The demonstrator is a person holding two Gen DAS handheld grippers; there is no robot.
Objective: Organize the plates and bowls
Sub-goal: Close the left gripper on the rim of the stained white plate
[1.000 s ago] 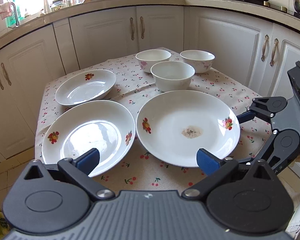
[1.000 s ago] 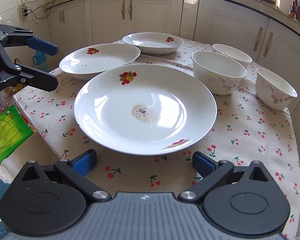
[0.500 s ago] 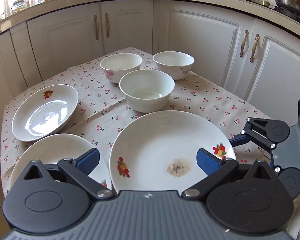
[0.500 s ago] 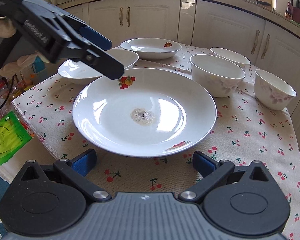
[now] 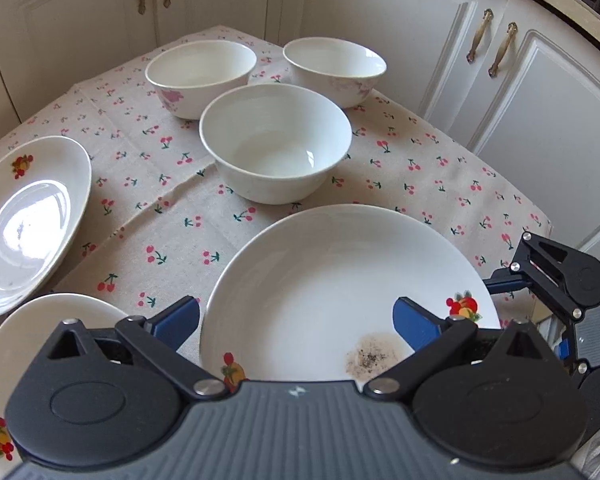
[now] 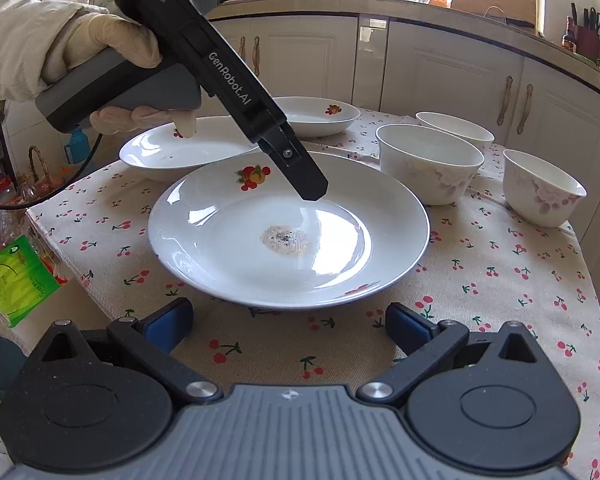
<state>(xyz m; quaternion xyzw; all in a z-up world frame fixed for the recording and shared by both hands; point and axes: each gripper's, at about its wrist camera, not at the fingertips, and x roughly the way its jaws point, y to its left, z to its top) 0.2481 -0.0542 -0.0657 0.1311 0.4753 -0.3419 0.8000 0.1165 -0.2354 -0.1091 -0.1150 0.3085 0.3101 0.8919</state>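
Your counter (image 6: 500, 280), under its cherry-print cloth, carried all the dishes. The big soiled plate (image 6: 340, 248) lay at the near edge, a brown speckled smear (image 6: 285, 239) at its centre. Two more fruit-marked plates (image 6: 188, 156) (image 6: 320, 116) sat behind it on the left side in the right wrist view, and three white bowls (image 5: 276, 142) (image 5: 200, 76) (image 5: 334, 68) stood clustered beyond it, apart from each other. Your left tool (image 5: 296, 320) hung over the soiled plate with its jaws spread wide, gripping nothing; your gloved hand (image 6: 100, 52) held its handle. Your right tool (image 6: 288, 326) hovered just short of the same plate's near rim, jaws likewise released and empty.
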